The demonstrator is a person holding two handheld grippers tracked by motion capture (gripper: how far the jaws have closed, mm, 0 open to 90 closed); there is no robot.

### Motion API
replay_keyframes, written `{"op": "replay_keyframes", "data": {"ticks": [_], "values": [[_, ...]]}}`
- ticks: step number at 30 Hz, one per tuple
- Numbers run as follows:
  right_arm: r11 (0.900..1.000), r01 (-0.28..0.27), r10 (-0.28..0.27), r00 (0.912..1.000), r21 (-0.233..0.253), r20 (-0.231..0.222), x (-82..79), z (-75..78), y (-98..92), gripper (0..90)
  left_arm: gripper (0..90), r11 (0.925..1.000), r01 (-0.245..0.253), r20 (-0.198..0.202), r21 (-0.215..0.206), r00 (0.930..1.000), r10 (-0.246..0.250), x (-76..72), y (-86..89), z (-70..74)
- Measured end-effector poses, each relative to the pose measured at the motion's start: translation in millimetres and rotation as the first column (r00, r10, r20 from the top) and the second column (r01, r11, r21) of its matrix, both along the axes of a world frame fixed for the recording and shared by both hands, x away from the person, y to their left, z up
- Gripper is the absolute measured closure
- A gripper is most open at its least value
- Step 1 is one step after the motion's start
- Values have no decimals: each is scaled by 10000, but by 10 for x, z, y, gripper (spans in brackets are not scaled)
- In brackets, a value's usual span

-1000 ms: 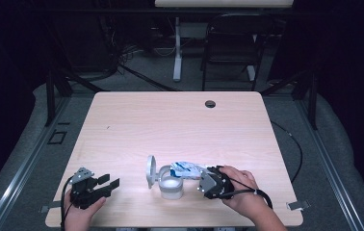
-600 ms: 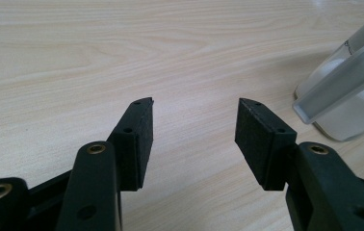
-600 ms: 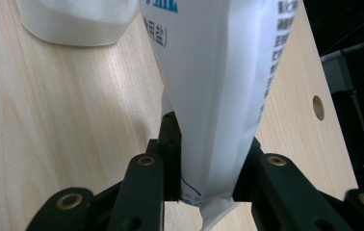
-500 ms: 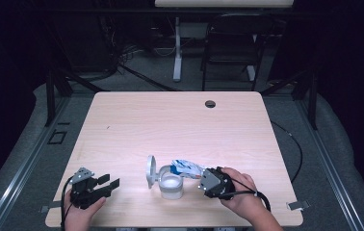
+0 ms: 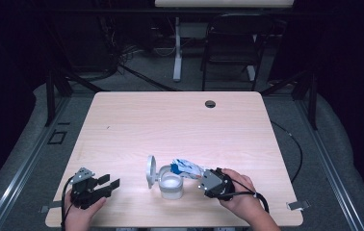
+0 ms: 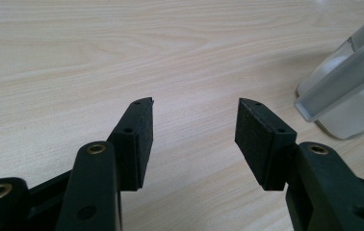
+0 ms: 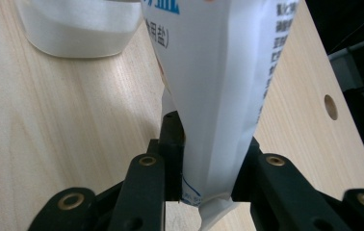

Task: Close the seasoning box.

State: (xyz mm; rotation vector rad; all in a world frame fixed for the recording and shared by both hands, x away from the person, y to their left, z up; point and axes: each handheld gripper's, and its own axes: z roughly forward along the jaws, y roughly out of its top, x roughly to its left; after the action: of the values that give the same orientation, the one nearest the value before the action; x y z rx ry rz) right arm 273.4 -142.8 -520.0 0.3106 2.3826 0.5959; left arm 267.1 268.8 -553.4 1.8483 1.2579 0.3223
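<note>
Item: white bag [image 7: 218, 96] with blue print, soft-sided, pinched near its bottom seam between the jaws of my right tongs [image 7: 209, 159]. In the high view the bag [image 5: 186, 167] lies tilted over the near middle of the table [image 5: 180, 125], its far end reaching above the rim of the jar [image 5: 171, 186].

Item: jar, clear, round, standing upright on the table near its front edge, with white contents inside. In the right gripper view its base [image 7: 76, 29] sits just beyond the bag, on the wood.

Item: lid [image 5: 150, 171], round, pale, standing on edge against the jar's left side, seemingly hinged to it. In the left gripper view the lid [image 6: 344, 86] crosses in front of the jar as a grey-edged band.

Item: my right tongs [image 5: 202, 180], clenched on the bag, held in my right hand [image 5: 238, 192] just right of the jar; a cable trails off toward the table's near right corner.

Item: my left tongs [image 5: 110, 184], released, jaws spread with bare table between the pads [image 6: 134, 139]. They hover low over the near left part of the table, held in my left hand [image 5: 81, 209], pointing toward the jar, apart from it.

Item: table, pale wood grain, with a dark round hole [image 5: 210, 103] near its far edge. In the right gripper view that hole [image 7: 331, 107] appears at right.
</note>
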Motion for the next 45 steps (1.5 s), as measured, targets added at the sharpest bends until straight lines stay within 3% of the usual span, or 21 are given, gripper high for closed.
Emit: {"op": "replay_keyframes", "data": {"ticks": [10,13,21,25,30,31,34,36,38,45], "values": [[9998,172,-171,9997,79,-149,4,-4,-3,736,484,10000,0,-37,3,10000,0,-1,-1,-4],[9996,162,-159,9998,221,-114,1,-23,-7,739,485,10000,-12,-36,7,10000,12,0,-1,-9],[9997,200,-199,9998,-134,72,-3,-5,-14,746,485,10000,14,-106,19,9999,-14,2,3,-11],[9996,238,-241,9996,167,144,-14,-29,-20,748,485,10000,10,-90,49,10000,-10,2,-5,-21],[9996,270,-272,9995,82,190,-22,-22,-27,750,485,10000,-3,-92,64,10000,4,3,-1,-25],[9990,305,-312,9993,328,199,-23,-36,-32,751,485,10000,-15,-107,55,9999,16,3,-4,-29],[9990,382,-387,9989,218,252,-23,-10,-50,752,484,10000,7,-154,67,9999,-6,5,-10,-39],[9971,399,-415,9989,652,228,-20,-21,-62,752,485,10000,14,-154,78,9999,-13,5,-11,-41],[9971,461,-476,9986,602,241,-17,6,-83,753,485,10000,30,-168,80,9999,-29,7,-10,-48],[9879,701,-740,9970,1380,235,-11,87,-147,754,485,10000,-37,-220,61,9998,39,8,8,-58]]}}
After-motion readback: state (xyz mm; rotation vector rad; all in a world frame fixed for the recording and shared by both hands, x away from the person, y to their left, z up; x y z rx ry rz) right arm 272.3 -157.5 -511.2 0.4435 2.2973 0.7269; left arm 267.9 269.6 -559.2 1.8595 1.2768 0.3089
